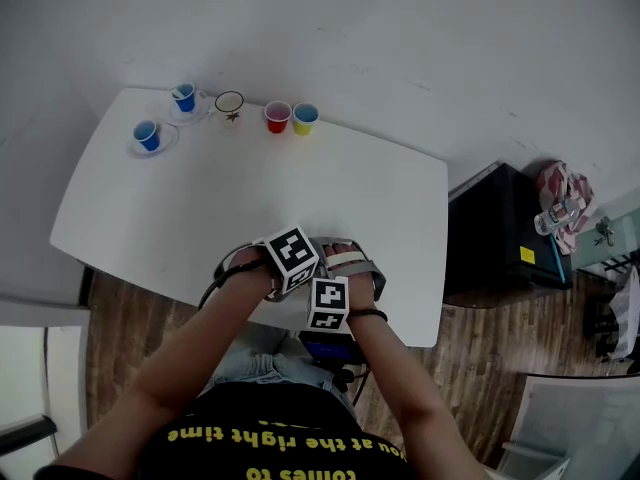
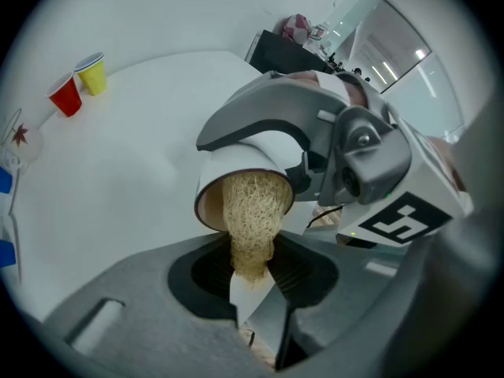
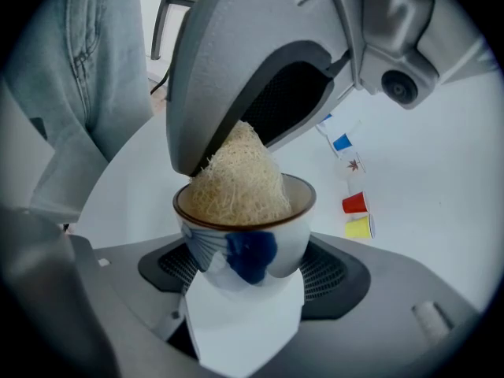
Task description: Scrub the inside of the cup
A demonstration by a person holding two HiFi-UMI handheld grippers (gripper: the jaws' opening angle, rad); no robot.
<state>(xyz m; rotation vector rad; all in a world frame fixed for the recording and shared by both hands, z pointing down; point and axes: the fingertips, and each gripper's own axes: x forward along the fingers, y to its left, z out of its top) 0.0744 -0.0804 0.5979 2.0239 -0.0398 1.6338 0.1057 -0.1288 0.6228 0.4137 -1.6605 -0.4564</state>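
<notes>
A white cup point(image 3: 244, 242) with a blue pattern and a brown rim sits between the jaws of my right gripper point(image 3: 244, 280), which is shut on it. My left gripper point(image 2: 250, 272) is shut on a tan loofah scrubber point(image 2: 250, 219), whose far end is pushed into the mouth of the cup point(image 2: 206, 199). In the right gripper view the scrubber point(image 3: 236, 183) fills most of the cup's opening, under the grey body of the left gripper point(image 3: 236, 69). In the head view both grippers point(image 1: 292, 260) point(image 1: 330, 303) meet over the table's near edge, hiding the cup.
At the far side of the white table point(image 1: 200, 208) stand two blue cups on saucers point(image 1: 147, 135) point(image 1: 184, 96), a clear glass point(image 1: 230, 103), a red cup point(image 1: 277, 116) and a yellow cup point(image 1: 305, 118). A black cabinet point(image 1: 500, 228) stands to the table's right.
</notes>
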